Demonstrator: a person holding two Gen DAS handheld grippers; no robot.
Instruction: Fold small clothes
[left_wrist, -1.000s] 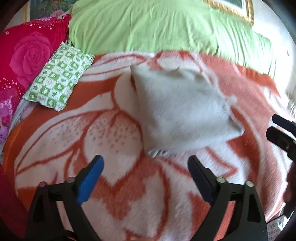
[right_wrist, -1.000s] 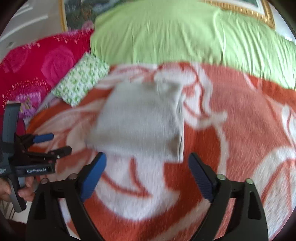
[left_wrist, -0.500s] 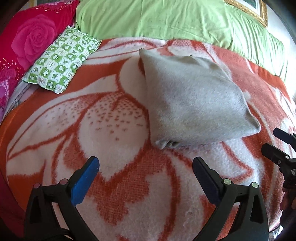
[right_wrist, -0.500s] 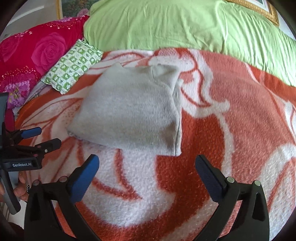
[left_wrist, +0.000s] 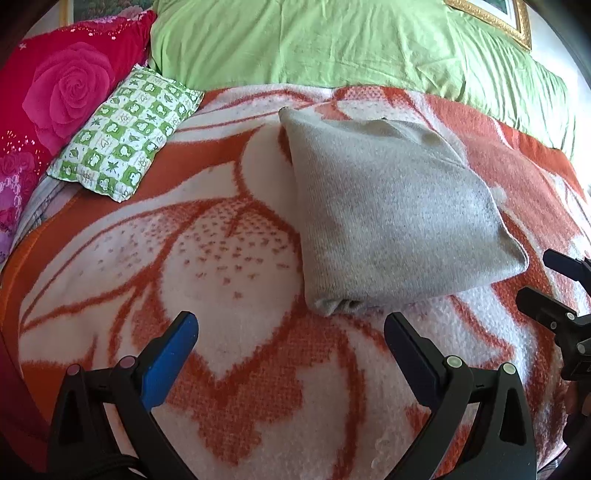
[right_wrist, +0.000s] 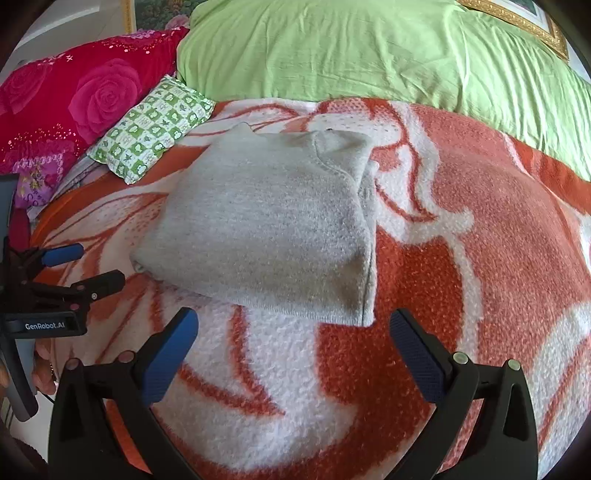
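Observation:
A grey knitted garment lies folded into a compact rectangle on the orange and white blanket; it also shows in the right wrist view. My left gripper is open and empty, held just short of the garment's near left corner. My right gripper is open and empty, held just short of the garment's near edge. Each gripper shows at the edge of the other's view: the right one and the left one, both apart from the garment.
A green and white checked small pillow lies at the left, beside a red rose-print pillow. A green sheet covers the far side of the bed. A gold picture frame stands at the back right.
Both grippers have steadied and drawn slightly closer to the folded garment. The garment has not changed shape or place. Both stay open.

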